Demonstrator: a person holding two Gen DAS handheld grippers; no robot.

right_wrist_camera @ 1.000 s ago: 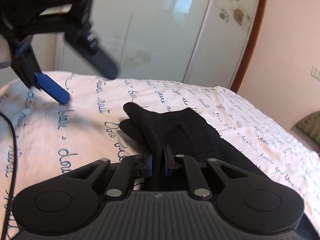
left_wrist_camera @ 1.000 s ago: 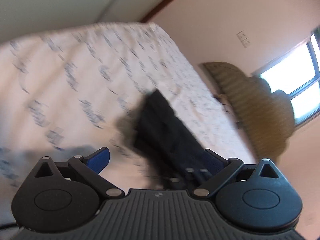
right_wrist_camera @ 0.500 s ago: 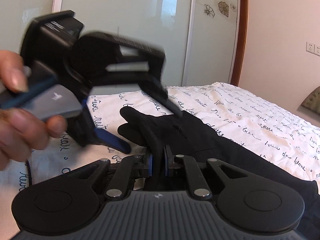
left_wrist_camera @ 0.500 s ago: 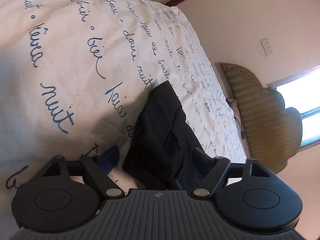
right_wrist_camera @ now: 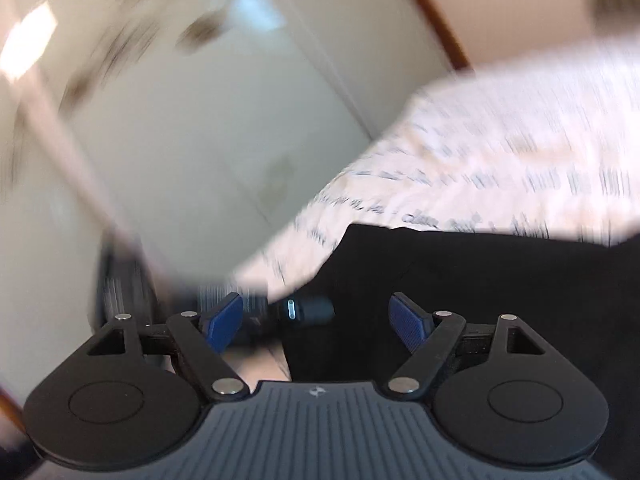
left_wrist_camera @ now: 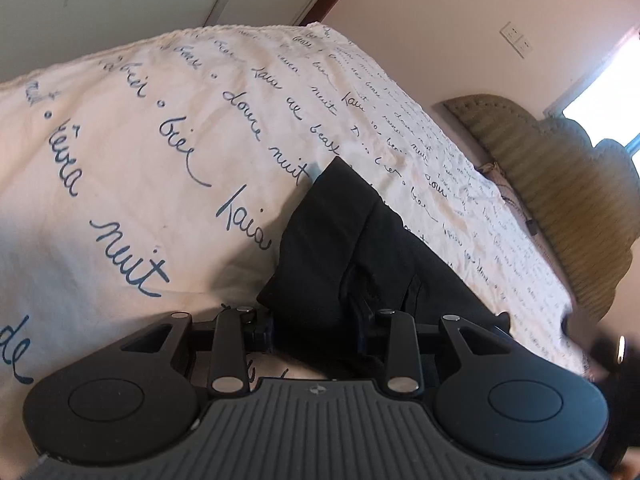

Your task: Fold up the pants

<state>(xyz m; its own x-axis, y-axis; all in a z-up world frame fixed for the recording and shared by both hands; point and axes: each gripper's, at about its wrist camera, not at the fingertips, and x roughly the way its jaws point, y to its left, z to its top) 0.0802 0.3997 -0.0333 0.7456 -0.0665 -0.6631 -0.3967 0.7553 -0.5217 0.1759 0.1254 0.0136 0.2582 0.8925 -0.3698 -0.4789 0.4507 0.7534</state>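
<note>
The black pants (left_wrist_camera: 360, 248) lie bunched on the white bedsheet (left_wrist_camera: 140, 160) with blue handwriting print. My left gripper (left_wrist_camera: 316, 328) has its jaws narrowed around a fold of the pants, with black cloth filling the gap between them. In the blurred right wrist view the pants (right_wrist_camera: 500, 280) lie to the right and ahead. My right gripper (right_wrist_camera: 320, 320) is open and holds nothing, its blue pads (right_wrist_camera: 224, 320) wide apart over the near edge of the pants.
A padded olive headboard (left_wrist_camera: 560, 184) stands at the far right of the bed, with a bright window (left_wrist_camera: 600, 92) above it. Glass wardrobe doors (right_wrist_camera: 180, 140) stand beyond the bed's foot. A wall socket (left_wrist_camera: 516, 38) is on the pink wall.
My right gripper has let go of the pants, opened and swung away fast. My left gripper has closed in on a fold of the pants.
</note>
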